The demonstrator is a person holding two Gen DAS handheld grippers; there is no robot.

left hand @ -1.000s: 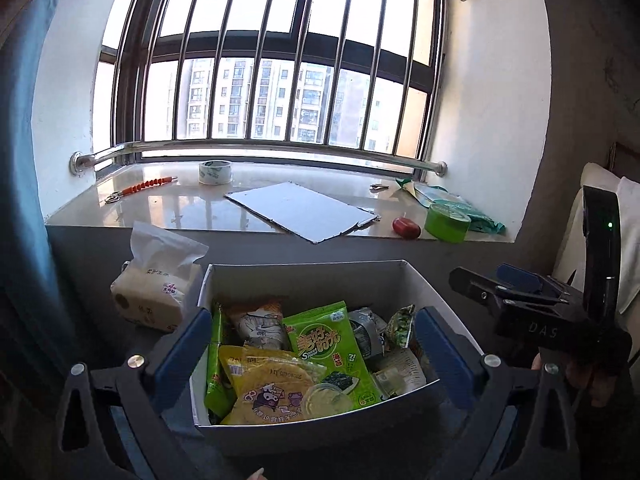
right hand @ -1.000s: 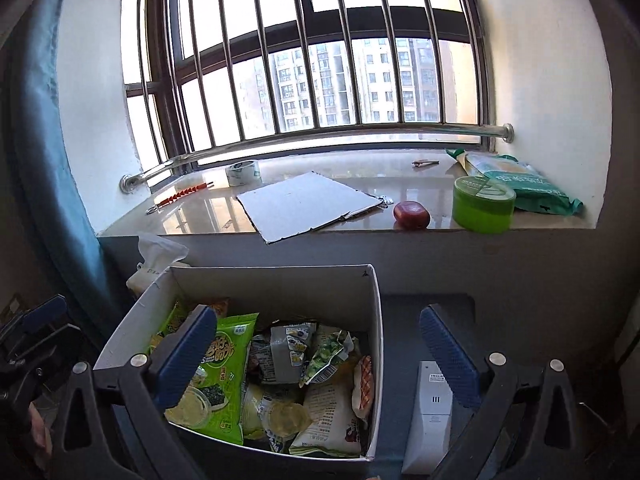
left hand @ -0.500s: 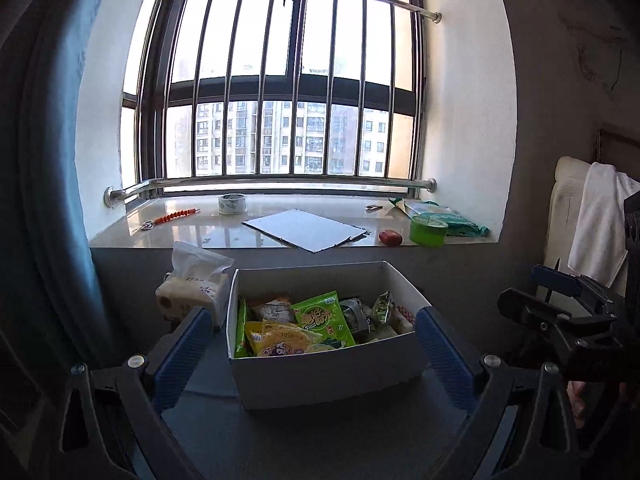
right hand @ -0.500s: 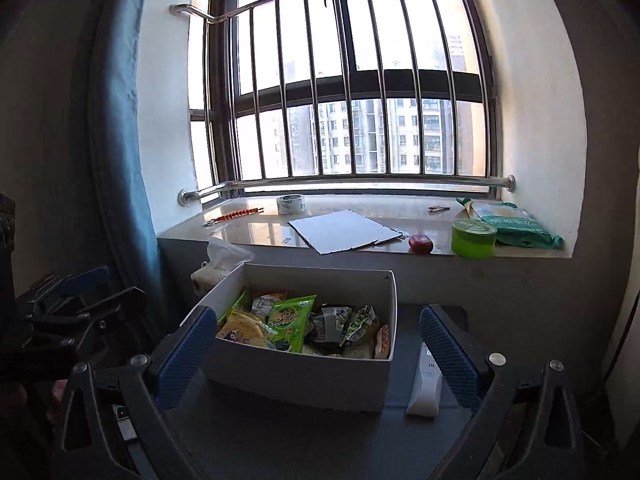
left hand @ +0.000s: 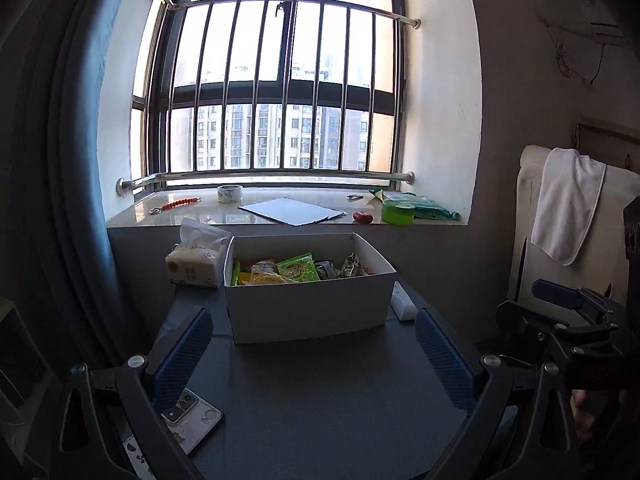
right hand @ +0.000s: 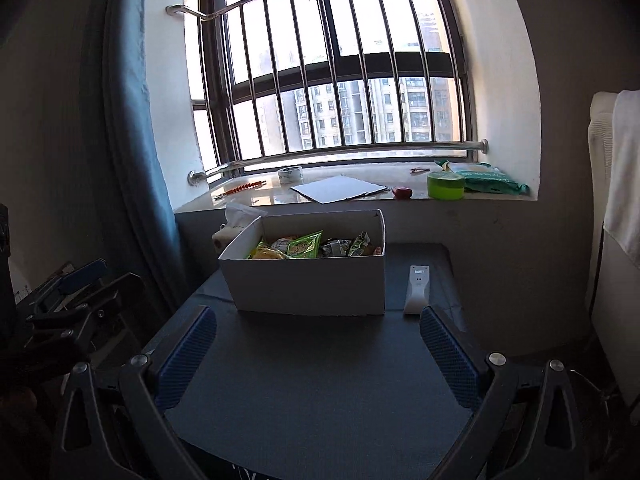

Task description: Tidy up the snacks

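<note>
A white cardboard box (left hand: pixel 308 308) stands on a dark grey table (left hand: pixel 320 408) below the window. It holds several snack packets, among them a green packet (left hand: pixel 298 268) and a yellow one (left hand: pixel 260 278). The box also shows in the right wrist view (right hand: pixel 312 288), with the green packet (right hand: pixel 306 245) inside. My left gripper (left hand: pixel 314 354) is open and empty, well back from the box over the table's near part. My right gripper (right hand: pixel 318 354) is open and empty, also back from the box.
A tissue pack (left hand: pixel 196 260) stands left of the box. A white remote (right hand: pixel 416 289) lies right of it. A phone (left hand: pixel 192 416) lies at the table's near left. The window sill (left hand: pixel 256 220) holds tape, cardboard, a green tub (left hand: pixel 397 213) and a red fruit. A blue curtain (right hand: pixel 136 160) hangs left.
Both grippers have pulled back and away from the box, which now looks much smaller and farther. Both stayed open and empty. The snacks in the box have not moved.
</note>
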